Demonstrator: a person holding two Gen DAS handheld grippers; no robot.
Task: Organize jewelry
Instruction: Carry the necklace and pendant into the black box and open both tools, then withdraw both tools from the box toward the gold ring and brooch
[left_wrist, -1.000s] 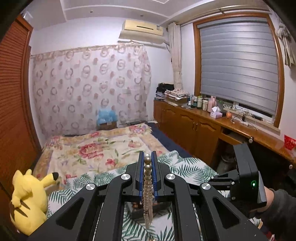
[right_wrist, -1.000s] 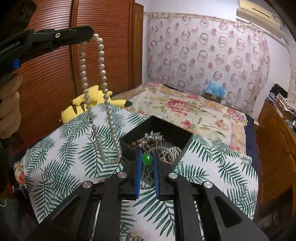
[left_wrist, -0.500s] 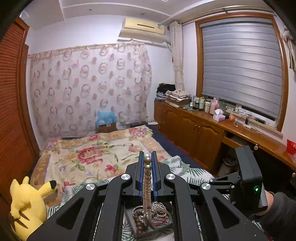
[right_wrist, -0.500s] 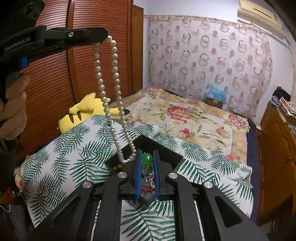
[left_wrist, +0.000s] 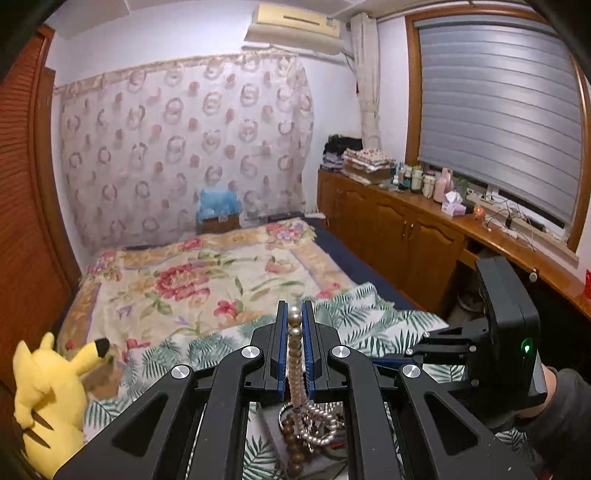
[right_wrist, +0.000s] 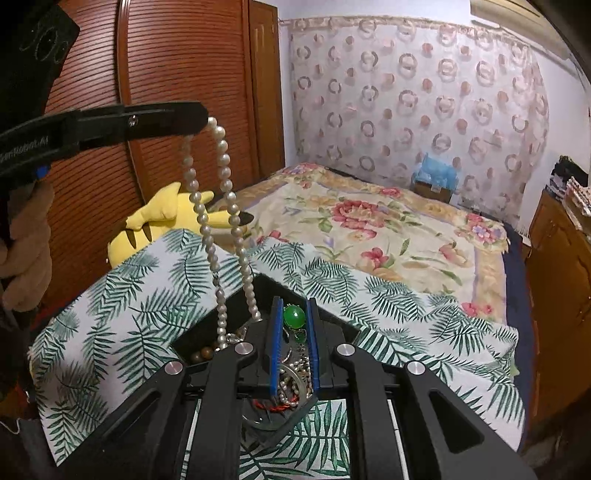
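Note:
My left gripper (left_wrist: 294, 314) is shut on a white pearl necklace (left_wrist: 296, 365). The necklace hangs down in a long loop (right_wrist: 221, 229) from the left gripper (right_wrist: 201, 118), and its lower end dips into a black jewelry box (right_wrist: 273, 291). The box holds a heap of beads, chains and a red cord (right_wrist: 291, 373). My right gripper (right_wrist: 293, 306) is shut on a green bead pendant (right_wrist: 294, 316), held just above the box. The box also shows below the left gripper (left_wrist: 314, 428), with brown beads and pearls in it.
The box sits on a palm-leaf cloth (right_wrist: 122, 306) over a surface at the foot of a flowered bed (right_wrist: 369, 221). A yellow plush toy (right_wrist: 166, 218) lies at the left by the wooden wardrobe doors (right_wrist: 166, 74). Wooden cabinets (left_wrist: 406, 236) line the right wall.
The left gripper has carried the pearl necklace right and down, so its lower end now hangs into the box. The right gripper has moved closer over the box with the green pendant.

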